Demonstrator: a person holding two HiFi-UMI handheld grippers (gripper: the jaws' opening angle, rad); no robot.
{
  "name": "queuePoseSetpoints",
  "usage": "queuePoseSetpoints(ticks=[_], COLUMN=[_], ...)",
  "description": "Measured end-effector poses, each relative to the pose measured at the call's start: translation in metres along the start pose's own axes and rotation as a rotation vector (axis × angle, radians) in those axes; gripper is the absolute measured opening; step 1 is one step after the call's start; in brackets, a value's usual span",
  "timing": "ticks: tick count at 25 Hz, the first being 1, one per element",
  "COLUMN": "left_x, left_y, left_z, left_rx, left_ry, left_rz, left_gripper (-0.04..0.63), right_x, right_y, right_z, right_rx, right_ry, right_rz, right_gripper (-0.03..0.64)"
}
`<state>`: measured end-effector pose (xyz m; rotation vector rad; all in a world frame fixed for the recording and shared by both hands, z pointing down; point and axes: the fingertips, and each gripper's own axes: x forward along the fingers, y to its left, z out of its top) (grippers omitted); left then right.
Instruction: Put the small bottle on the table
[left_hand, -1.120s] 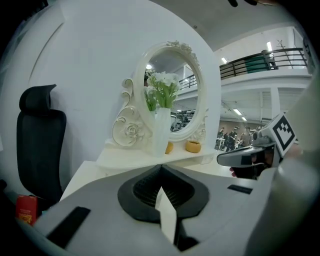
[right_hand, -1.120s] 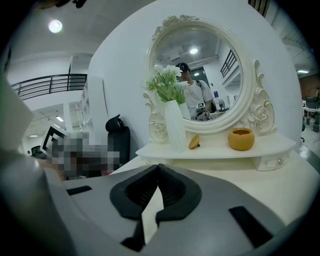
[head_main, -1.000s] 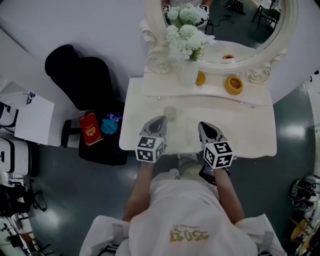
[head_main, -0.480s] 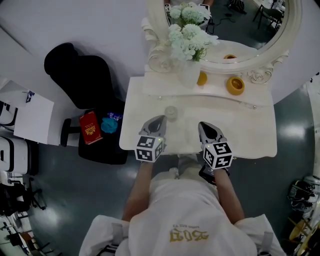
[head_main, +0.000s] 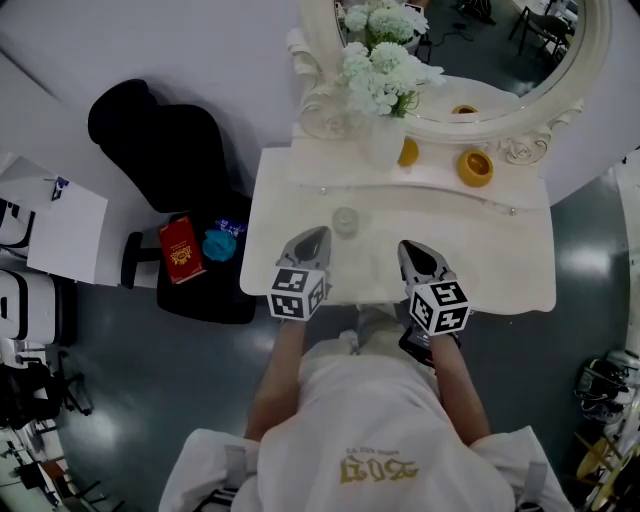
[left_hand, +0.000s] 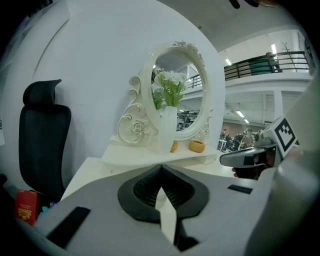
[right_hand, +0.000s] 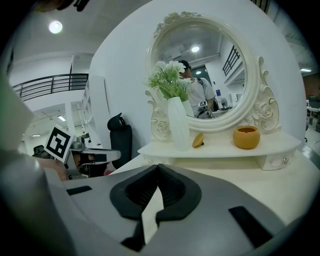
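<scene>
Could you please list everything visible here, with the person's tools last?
dressing table: one, white, centre
mirror: one, white-framed, behind the table
vase of flowers: one, white, on the shelf
pot: one, orange, on the shelf, right of the vase
small bottle: one, clear, on the table, in front of the vase
office chair: one, black, left of the table
box: one, red, near the chair
left tool: one, grey, shut, empty, over the table's front
right tool: one, grey, shut, empty, beside it
</scene>
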<state>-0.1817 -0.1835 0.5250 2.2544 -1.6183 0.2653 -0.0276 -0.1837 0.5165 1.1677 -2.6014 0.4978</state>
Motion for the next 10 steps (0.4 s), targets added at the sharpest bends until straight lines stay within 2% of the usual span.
queuePoseSetpoints(ticks=[10], left_x=[-0.0028], left_y=[0.0047], left_z=[-0.0022], left_rx=[-0.013], left_ry=[-0.007], left_rz=[-0.005], left_gripper=[0.017], right_x=[0.0018], right_y=[0.0078], right_z=[0.0013], right_rx=[0.029], right_ry=[-0.015], right_rz=[0.033], right_gripper=[0.012])
